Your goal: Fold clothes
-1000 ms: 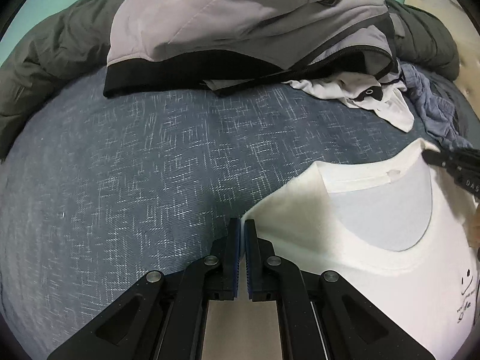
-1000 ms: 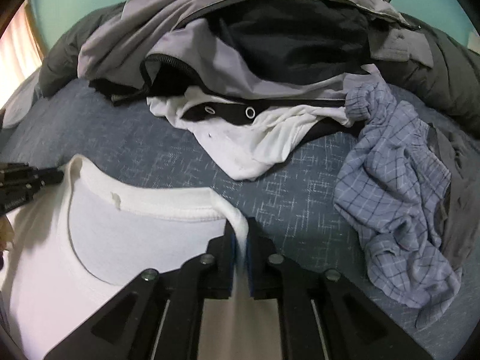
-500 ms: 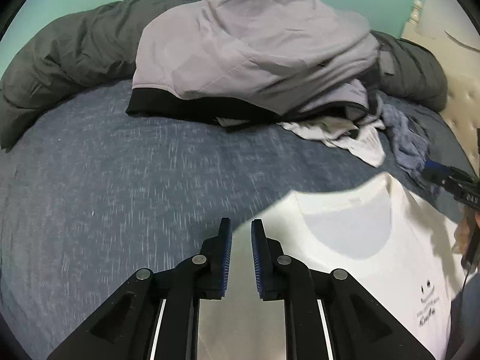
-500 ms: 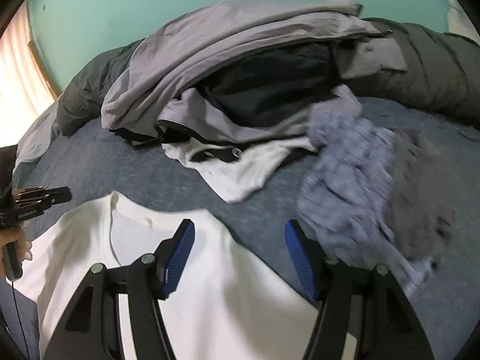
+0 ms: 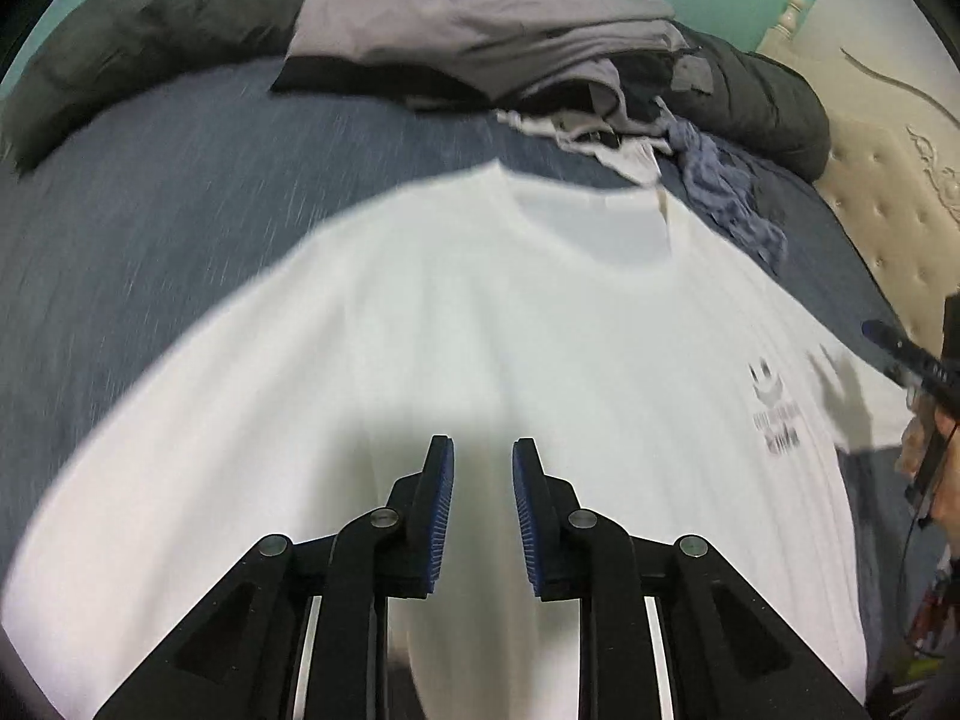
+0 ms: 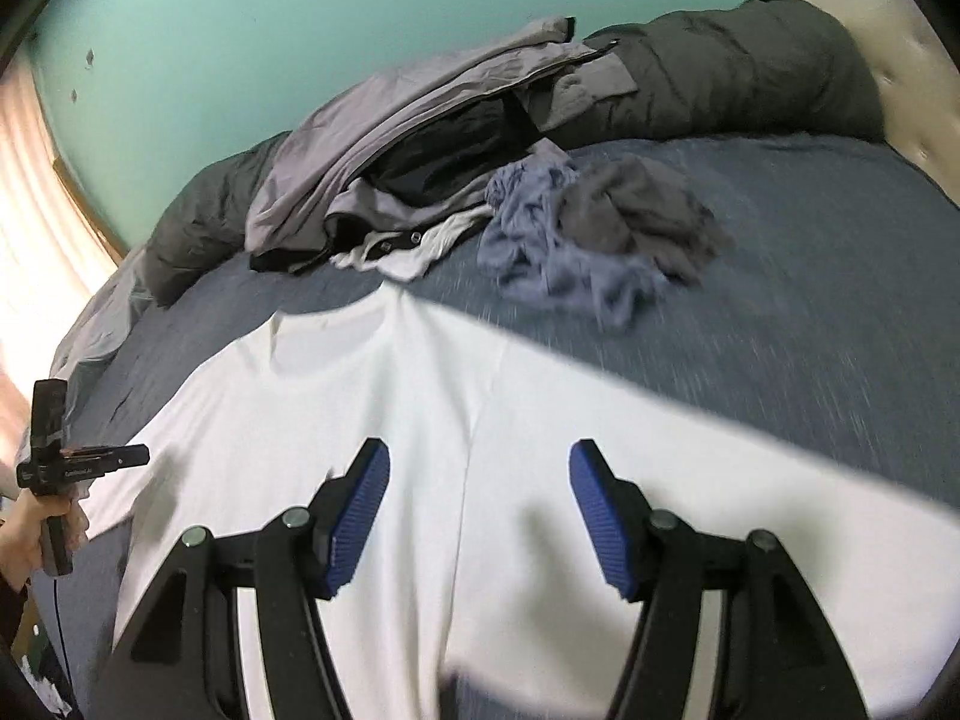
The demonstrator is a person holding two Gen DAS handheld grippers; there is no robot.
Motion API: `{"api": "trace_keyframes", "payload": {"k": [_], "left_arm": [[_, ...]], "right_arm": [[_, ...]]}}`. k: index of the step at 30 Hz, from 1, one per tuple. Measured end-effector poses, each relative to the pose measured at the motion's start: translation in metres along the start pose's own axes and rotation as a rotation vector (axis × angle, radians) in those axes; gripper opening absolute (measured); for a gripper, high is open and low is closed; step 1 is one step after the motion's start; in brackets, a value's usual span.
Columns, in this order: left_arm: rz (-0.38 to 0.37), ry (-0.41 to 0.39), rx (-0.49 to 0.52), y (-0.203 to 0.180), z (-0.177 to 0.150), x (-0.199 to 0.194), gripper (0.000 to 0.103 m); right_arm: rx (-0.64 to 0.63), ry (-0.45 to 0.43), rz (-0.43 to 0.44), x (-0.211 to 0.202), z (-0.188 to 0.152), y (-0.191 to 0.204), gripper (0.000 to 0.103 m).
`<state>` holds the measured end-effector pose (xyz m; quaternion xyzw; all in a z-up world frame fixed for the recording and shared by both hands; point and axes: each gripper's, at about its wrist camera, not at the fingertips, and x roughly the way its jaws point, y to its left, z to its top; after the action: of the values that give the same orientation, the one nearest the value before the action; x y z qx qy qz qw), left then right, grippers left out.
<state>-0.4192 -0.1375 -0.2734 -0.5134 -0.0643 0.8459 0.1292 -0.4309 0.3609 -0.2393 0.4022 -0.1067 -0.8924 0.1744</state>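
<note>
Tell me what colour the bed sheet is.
Dark blue with fine pale flecks; the bed sheet shows best in the right wrist view.

Both views motion-blurred: bed cover (image 5: 150,228) streaked, clothes pile (image 6: 540,228) soft. Gripper bodies near lens stay sharp. Strong fisheye bending, black vignette at corners. White T-shirt (image 5: 480,330) bright, nearly blown out. Daylight glare from curtain (image 6: 36,228) at left edge of right view. Soft gripper shadows on shirt.
</note>
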Motion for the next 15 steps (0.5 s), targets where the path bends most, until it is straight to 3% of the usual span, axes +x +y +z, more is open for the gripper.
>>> {"api": "trace_keyframes", "payload": {"k": [7, 12, 15], "left_arm": [[-0.022, 0.044, -0.09, 0.009, -0.083, -0.051, 0.037], [-0.02, 0.063, -0.135, 0.014, -0.138, -0.075, 0.038], [-0.009, 0.086, -0.164, 0.018, -0.167, -0.082, 0.038]], "right_arm": [[0.175, 0.018, 0.09, -0.058, -0.083, 0.011, 0.064], [0.256, 0.016, 0.14, -0.088, -0.133, 0.026, 0.064], [0.271, 0.017, 0.122, -0.103, -0.157, 0.032, 0.064]]}}
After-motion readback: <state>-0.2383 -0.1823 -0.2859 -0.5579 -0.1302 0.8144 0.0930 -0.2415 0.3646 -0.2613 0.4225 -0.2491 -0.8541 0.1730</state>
